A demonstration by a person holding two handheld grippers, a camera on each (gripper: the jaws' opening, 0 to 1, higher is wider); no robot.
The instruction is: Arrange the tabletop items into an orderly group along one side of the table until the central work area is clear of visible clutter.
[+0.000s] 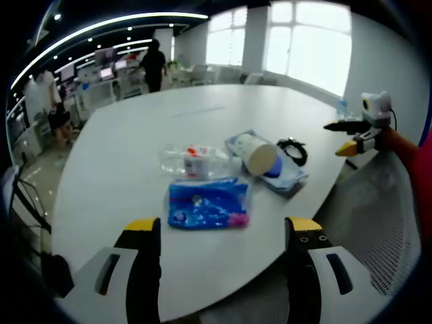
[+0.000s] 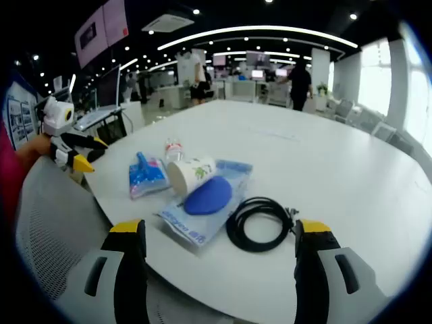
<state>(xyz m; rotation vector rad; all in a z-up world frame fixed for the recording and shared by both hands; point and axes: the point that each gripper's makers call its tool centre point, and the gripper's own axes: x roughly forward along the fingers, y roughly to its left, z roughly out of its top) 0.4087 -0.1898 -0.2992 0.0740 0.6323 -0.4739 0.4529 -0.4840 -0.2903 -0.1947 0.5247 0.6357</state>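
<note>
The left gripper (image 1: 219, 233) and right gripper (image 2: 219, 233) hover with jaws spread wide, holding nothing. On the white oval table (image 2: 324, 162), a tipped paper cup (image 2: 191, 174) touches a blue pouch (image 2: 208, 195) beside a coiled black cable (image 2: 260, 223).

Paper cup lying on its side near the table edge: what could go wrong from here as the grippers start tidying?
1. The paper cup lies tipped against the blue pouch; a nudge could roll it off the table.
2. The plastic bottle also lies flat and may roll when pushed.
3. The loose black cable could snag a jaw and drag neighbouring items.
</note>
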